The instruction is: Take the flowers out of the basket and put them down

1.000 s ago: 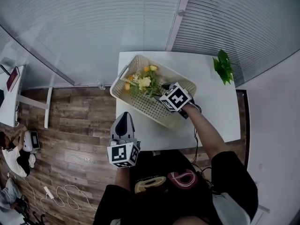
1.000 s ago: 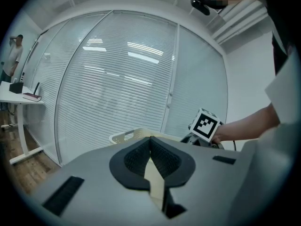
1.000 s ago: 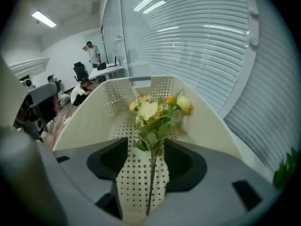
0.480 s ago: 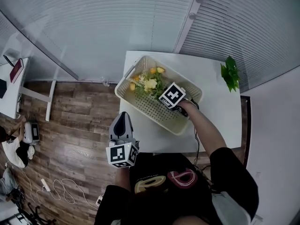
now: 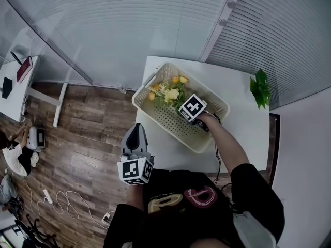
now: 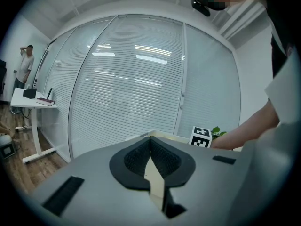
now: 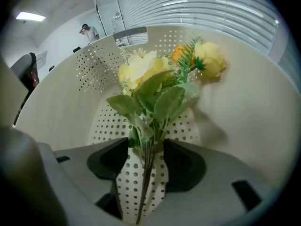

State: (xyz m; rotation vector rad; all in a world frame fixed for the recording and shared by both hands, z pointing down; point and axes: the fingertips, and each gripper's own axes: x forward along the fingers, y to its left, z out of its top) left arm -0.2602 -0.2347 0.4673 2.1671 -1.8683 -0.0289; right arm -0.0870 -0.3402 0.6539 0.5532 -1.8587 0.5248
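A bunch of yellow and orange flowers (image 5: pixel 168 92) with green leaves lies in the far end of a cream perforated basket (image 5: pixel 155 115) on the white table (image 5: pixel 243 133). My right gripper (image 5: pixel 180 101) is inside the basket. In the right gripper view the flower stems (image 7: pixel 146 173) run between its jaws, which stand open with a gap on each side (image 7: pixel 146 149). The blooms (image 7: pixel 155 79) lie just ahead against the basket wall (image 7: pixel 70 102). My left gripper (image 5: pixel 135 129) hangs off the table's near left edge, shut and empty (image 6: pixel 150 142).
A small green plant (image 5: pixel 260 88) sits at the table's far right corner. The window blinds run behind the table. A white desk (image 5: pixel 20 87) stands at far left on the wood floor, with a person (image 5: pixel 13 156) and a cable (image 5: pixel 62 203) nearby.
The right gripper has moved a little deeper into the basket toward the flowers, and the head view has shifted. The left gripper has stayed put.
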